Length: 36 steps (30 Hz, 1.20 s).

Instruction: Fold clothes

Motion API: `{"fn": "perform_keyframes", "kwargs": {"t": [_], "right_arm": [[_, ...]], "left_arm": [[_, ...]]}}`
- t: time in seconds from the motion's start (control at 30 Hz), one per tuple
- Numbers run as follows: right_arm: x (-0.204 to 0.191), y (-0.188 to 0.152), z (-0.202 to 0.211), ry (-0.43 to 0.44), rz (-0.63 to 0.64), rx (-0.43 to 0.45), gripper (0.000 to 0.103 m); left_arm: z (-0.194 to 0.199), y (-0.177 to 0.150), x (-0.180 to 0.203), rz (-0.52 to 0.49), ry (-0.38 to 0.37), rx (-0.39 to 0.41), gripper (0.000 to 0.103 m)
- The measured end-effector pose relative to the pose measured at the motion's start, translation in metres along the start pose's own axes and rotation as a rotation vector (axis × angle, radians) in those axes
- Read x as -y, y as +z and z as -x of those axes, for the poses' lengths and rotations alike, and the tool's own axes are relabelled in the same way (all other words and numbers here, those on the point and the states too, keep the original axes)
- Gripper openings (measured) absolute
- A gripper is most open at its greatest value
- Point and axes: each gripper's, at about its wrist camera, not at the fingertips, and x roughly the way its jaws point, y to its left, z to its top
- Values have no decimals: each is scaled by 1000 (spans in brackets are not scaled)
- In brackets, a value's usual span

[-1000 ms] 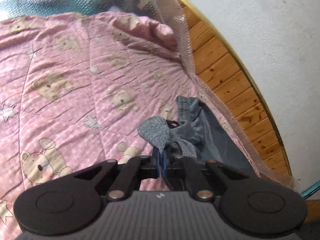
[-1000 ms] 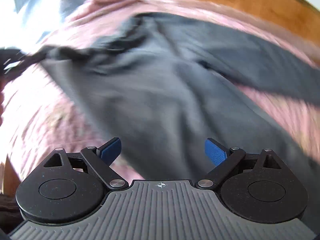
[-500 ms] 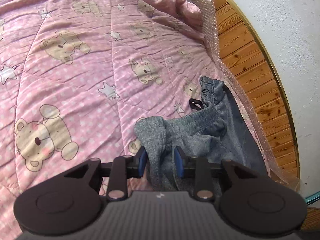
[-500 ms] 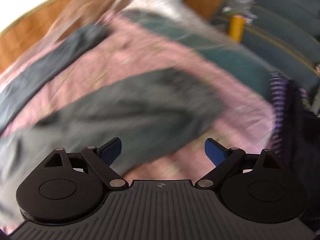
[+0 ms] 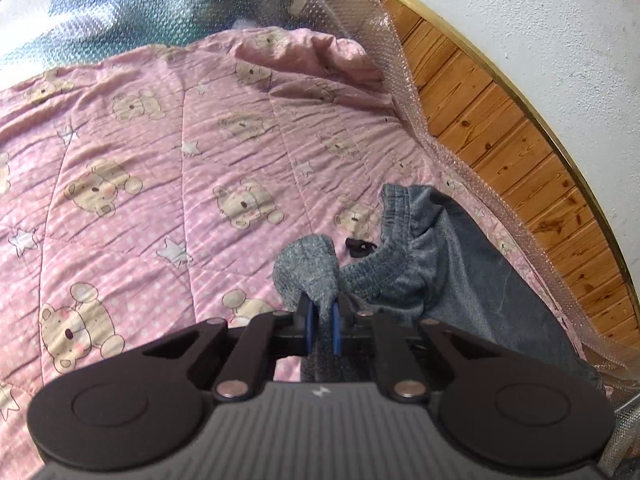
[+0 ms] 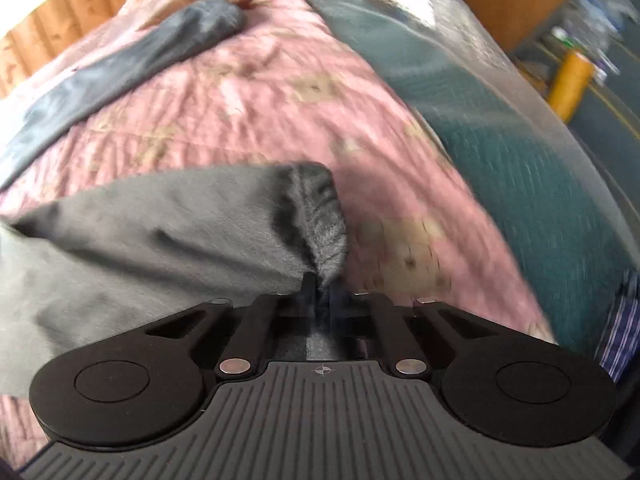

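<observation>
Grey sweat trousers [image 5: 460, 264] lie on a pink bear-print quilt [image 5: 160, 200], waistband bunched near the wooden panel. My left gripper [image 5: 322, 312] has a fold of that waistband between its blue pads, and its jaws are closing on the cloth. In the blurred right wrist view, my right gripper [image 6: 322, 284] is shut on the hem of one trouser leg [image 6: 312, 208], which spreads away to the left. The other leg [image 6: 160, 44] stretches toward the top left across the quilt.
A wooden panel [image 5: 500, 120] and a white wall border the bed on the right, with bubble wrap [image 5: 360, 12] draped along that edge. In the right wrist view, a green cover [image 6: 500, 140] lies beyond the quilt, with a yellow cylinder [image 6: 570, 80] and striped cloth [image 6: 620, 328] at right.
The left gripper loosened on the waistband, then pinched it again and rose a little. The right gripper swept across the bed, open, and shut on the trouser leg's hem.
</observation>
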Motion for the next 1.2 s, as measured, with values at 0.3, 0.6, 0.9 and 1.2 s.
{"fn": "perform_keyframes", "kwargs": {"t": [0.3, 0.6, 0.9, 1.2], "right_arm": [[31, 99, 12, 77, -183, 45, 2], [55, 29, 3, 76, -439, 62, 57], [33, -21, -19, 123, -512, 26, 56], [-22, 58, 27, 198, -515, 210, 0]], "left_arm": [[2, 6, 3, -1, 142, -10, 8], [4, -13, -19, 5, 150, -50, 8], [-3, 1, -4, 27, 81, -11, 8], [27, 116, 49, 55, -82, 136, 7]]}}
